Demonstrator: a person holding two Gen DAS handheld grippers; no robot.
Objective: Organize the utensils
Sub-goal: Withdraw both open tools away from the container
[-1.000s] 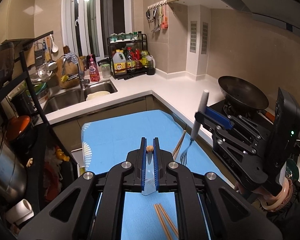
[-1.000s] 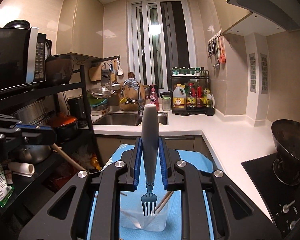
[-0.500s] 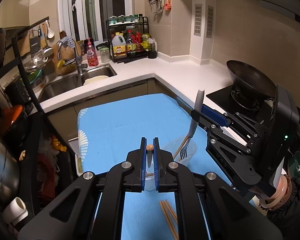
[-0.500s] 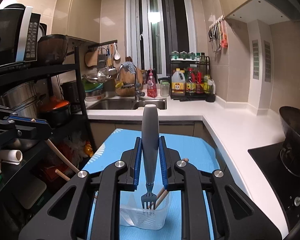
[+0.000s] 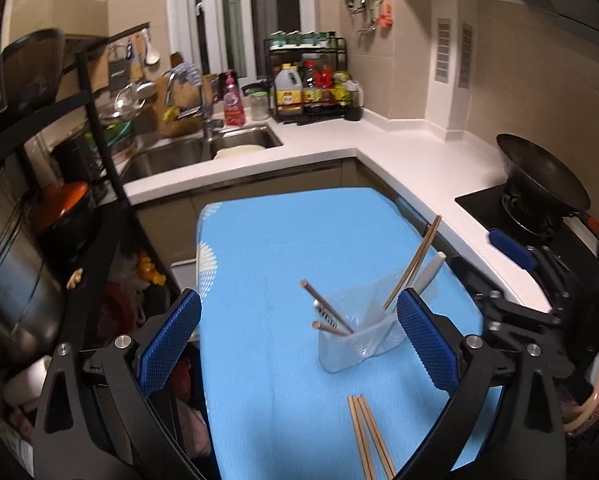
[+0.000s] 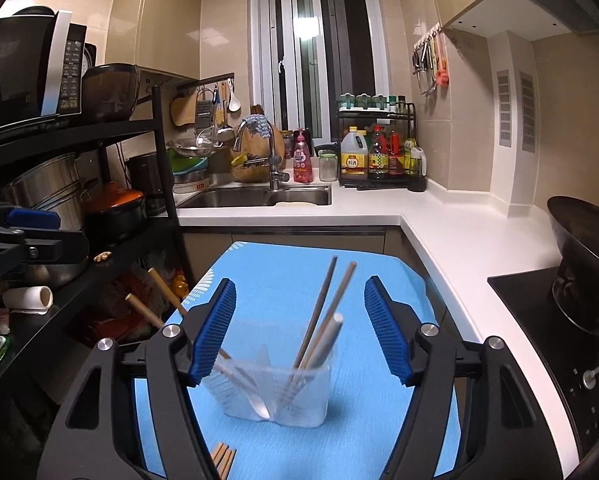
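A clear plastic container (image 5: pixel 359 340) (image 6: pixel 275 392) stands on the blue mat (image 5: pixel 279 264). It holds wooden chopsticks (image 5: pixel 413 266) (image 6: pixel 339 300), a grey-handled fork (image 5: pixel 429 270) (image 6: pixel 328 340) and a wooden-handled utensil (image 5: pixel 325 306) leaning left. My left gripper (image 5: pixel 297 338) is open and empty, just in front of the container. My right gripper (image 6: pixel 299 326) is open and empty, above the container. A loose pair of chopsticks (image 5: pixel 369 440) (image 6: pixel 221 458) lies on the mat near me.
A white counter (image 5: pixel 399 152) wraps the back and right, with a sink (image 5: pixel 203 148), a bottle rack (image 5: pixel 311 80) and a wok (image 5: pixel 539 176) on the stove. A black shelf (image 6: pixel 71 200) with pots stands left. The right gripper's body shows at the right edge of the left wrist view (image 5: pixel 539 320).
Both grippers have opened. The fork left my right gripper and the wooden-handled utensil left my left gripper; both now stand in the container.
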